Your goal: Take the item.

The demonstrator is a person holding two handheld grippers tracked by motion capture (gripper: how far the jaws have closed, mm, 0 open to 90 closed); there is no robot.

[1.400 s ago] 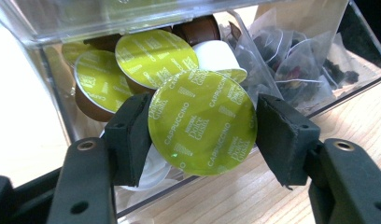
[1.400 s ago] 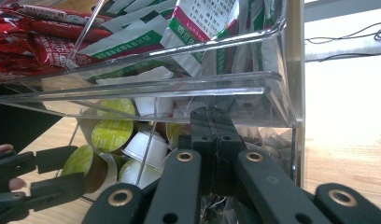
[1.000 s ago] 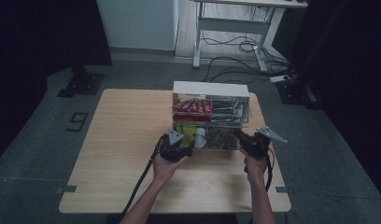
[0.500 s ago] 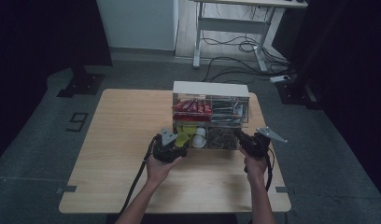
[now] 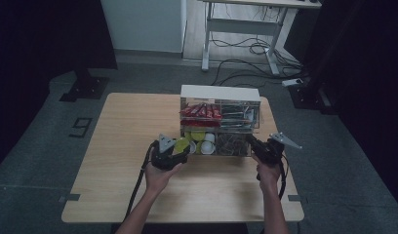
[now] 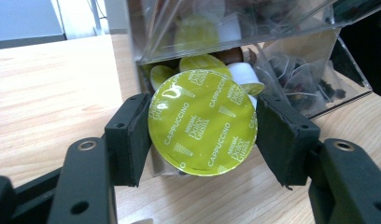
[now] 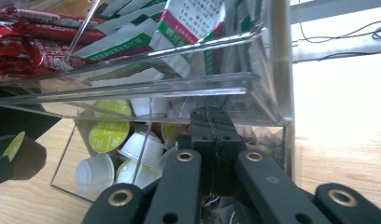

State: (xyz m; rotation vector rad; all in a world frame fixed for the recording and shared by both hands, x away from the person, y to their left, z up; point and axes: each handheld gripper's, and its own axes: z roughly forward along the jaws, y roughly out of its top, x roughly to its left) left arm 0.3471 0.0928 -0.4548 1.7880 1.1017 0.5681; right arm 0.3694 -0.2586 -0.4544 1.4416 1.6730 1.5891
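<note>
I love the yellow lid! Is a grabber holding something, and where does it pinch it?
Yes. The left gripper holds a green-yellow cappuccino capsule, pinched by the opposite edges of its round foil lid. The right gripper is shut against the clear organizer, holding nothing that shows.

High view dim, dark at side edges; table softly lit, faint shadows. Gripper views brighter and sharp up close; glare on clear organizer, window-bright washout at right.

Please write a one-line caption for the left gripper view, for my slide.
Left gripper clamps a round yellow-green foil-lidded coffee capsule before the clear plastic organiser box.
</note>
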